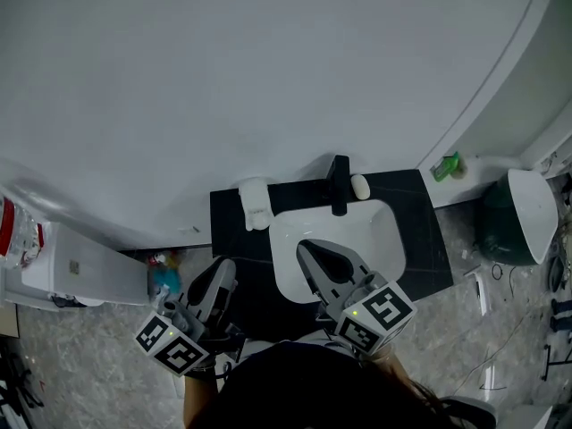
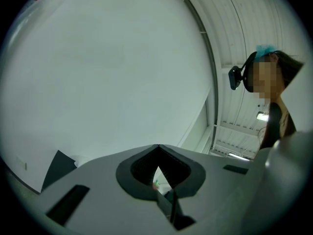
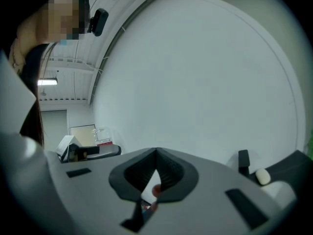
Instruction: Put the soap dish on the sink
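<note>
Lowest in the head view, the left gripper [image 1: 223, 266] and the right gripper [image 1: 305, 248] are seen with jaws pressed fully together. Nothing is held in either; only bare ribbed dark pads in smooth grey plastic shells are shown in the two gripper views. Both tools are held low in the frame, close to the person, the right one over the near edge of the basin [image 1: 380, 239] and the left one off its lower left.

The basin is a glossy white rounded rectangle, sunk in a flat matte black countertop [image 1: 420, 231]. At its upper left, a small white rounded-rectangular piece, taken to be the soap dish [image 1: 255, 204], is seen resting on the black top just beside the rim, well apart from both grippers. The task is therefore judged done or nearly so, with no carrying left as far as can be seen.

Behind the basin, at centre, a slim black angular faucet [image 1: 339, 184] is mounted, and a smooth white oval, possibly a soap bar [image 1: 359, 186], lies just to its right. Beyond, the upper frame is filled by a plain pale curved wall [image 1: 223, 79].
</note>
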Motion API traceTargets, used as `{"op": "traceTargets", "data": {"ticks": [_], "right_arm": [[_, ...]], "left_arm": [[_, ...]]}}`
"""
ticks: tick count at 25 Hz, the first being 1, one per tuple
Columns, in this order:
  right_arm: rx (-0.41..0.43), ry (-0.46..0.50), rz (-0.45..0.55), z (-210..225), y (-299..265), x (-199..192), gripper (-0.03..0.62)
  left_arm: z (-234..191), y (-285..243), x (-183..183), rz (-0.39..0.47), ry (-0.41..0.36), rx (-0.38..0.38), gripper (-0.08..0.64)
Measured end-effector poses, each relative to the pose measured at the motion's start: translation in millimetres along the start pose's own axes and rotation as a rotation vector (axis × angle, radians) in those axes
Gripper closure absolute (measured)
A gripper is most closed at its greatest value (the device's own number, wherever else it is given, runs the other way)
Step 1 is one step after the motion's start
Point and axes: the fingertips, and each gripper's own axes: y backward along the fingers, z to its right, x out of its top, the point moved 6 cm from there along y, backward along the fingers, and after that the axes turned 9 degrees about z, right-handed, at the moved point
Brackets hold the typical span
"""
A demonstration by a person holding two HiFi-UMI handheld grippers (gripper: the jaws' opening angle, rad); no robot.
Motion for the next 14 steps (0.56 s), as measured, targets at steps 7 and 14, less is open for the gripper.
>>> {"op": "traceTargets", "data": {"ticks": [7,14], "right_arm": [[0.001,-0.035,0.034,-1,5,0,0.574],[-0.021,0.019,-0.001,4,8,-3,0.574]], "left_arm": [[-4,-1,-7,-0.02,0.006,0.022,0.557],[-11,-3,-13,-0.042,-0.033,0.09,0.557]]}}
